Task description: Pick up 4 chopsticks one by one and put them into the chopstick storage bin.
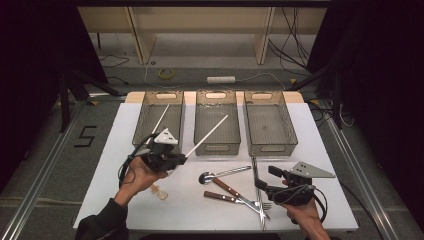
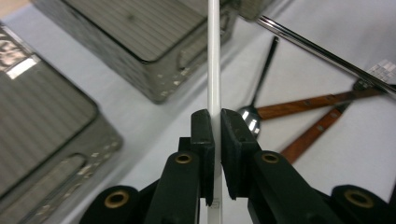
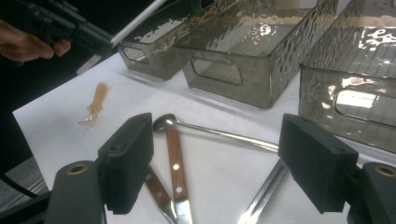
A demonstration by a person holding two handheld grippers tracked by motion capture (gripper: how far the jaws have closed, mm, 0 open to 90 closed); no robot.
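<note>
Your left gripper [image 1: 183,159] holds the white chopstick [image 1: 207,135]: its fingers [image 2: 203,135] are closed on the stick, one pad on each side. In the left gripper view the chopstick runs straight up between the two pads, and a short piece of it comes out below them, toward your hand. In the high view the long part goes out from the fingertips up and to the right, and its far end is over the near part of the middle bin [image 1: 216,122]. The stick is lifted off the white surface [image 1: 325,150]. A second white chopstick [image 1: 161,118] lies inside the left bin [image 1: 159,117], beyond your left hand [image 1: 142,175]. A small pale object [image 1: 159,192] lies on the surface just beside that hand; I cannot tell what it is.

Between your two grippers lie a metal spoon [image 1: 222,174] and two pieces of cutlery with wooden handles [image 1: 227,192], close together.

Your right gripper [image 1: 265,180] is near the front edge of the surface, and its fingers [image 3: 126,161] stand wide open with nothing pressed between them. In the right gripper view the wooden handles and the spoon lie under the gap and near the left finger, not touching the pads. A long metal utensil [image 1: 258,192] passes under the gap closer to the right finger. The right bin [image 1: 269,122] is beyond this gripper.
</note>
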